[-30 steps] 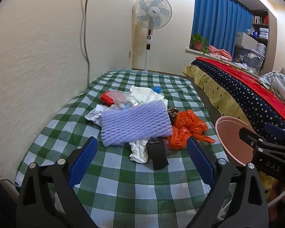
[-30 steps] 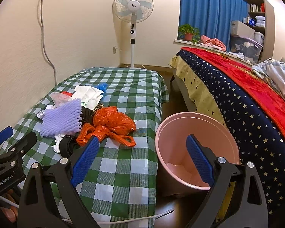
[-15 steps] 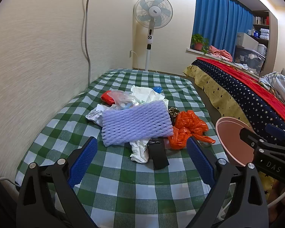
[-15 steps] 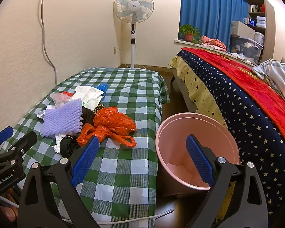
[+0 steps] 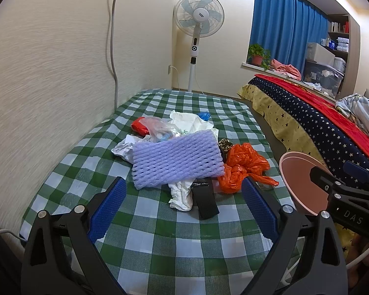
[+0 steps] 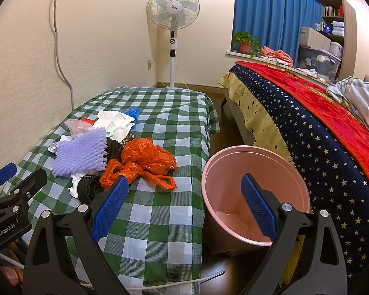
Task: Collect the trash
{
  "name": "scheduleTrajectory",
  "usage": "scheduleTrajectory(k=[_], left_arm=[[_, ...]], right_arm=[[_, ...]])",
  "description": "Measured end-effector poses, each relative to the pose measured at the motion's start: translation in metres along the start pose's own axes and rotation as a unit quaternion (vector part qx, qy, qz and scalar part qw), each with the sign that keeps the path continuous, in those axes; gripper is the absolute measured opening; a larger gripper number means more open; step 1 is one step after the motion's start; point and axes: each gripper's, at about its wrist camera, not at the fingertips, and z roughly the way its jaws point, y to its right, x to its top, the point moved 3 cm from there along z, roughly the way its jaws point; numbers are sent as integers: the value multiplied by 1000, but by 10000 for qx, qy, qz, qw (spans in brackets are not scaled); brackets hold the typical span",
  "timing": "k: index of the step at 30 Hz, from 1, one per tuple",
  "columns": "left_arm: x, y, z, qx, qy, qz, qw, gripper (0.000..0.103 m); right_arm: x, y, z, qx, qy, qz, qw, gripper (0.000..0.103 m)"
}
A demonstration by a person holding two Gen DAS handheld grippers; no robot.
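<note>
A heap of trash lies on the green checked table (image 5: 160,241): a purple foam net (image 5: 176,159), an orange plastic bag (image 5: 243,167), a black wrapper (image 5: 205,198), white bags (image 5: 192,123) and a clear bag (image 5: 157,127). The heap shows in the right wrist view too, with the foam net (image 6: 82,152) and orange bag (image 6: 145,159). A pink bin (image 6: 253,189) stands on the floor right of the table. My left gripper (image 5: 183,206) is open and empty, short of the heap. My right gripper (image 6: 184,204) is open and empty, above the table's right edge and the bin.
A wall runs along the table's left side with a cable (image 5: 113,36). A standing fan (image 5: 196,24) is behind the table. A bed with a starred blanket (image 6: 319,135) lies to the right, beyond the bin. A white cord (image 6: 179,284) hangs by the table's near edge.
Both views have shifted very slightly; the grippers stay open and the trash has not moved.
</note>
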Motion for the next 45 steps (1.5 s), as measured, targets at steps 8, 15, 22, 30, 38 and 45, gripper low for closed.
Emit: scheduleTrajectory(k=[8,15,22,30,38,45], left_arm=[[0,-1,-1,31,-2,-40,10000,91],[4,-5,3,31,-6,-148,9999,91],[13,-5,15,-61,-18,-161,9999,76],[24,10,46,-164,-182,-57,9997,67],[22,23,93,-29,-692,30,9976,68],[15,28,121,-12,-1129,71,9936,75]], right_arm=[[0,0,0,16,-6,29,10000,91],[2,2,5,252,-123,176,9995,67],[12,8,15,545,-82,500,9972,56],[18,26,33,642,-138,901,9938,56],[19,34,53,677,-241,1091,9914,56],[18,31,69,773,-348,1111,9902,56]])
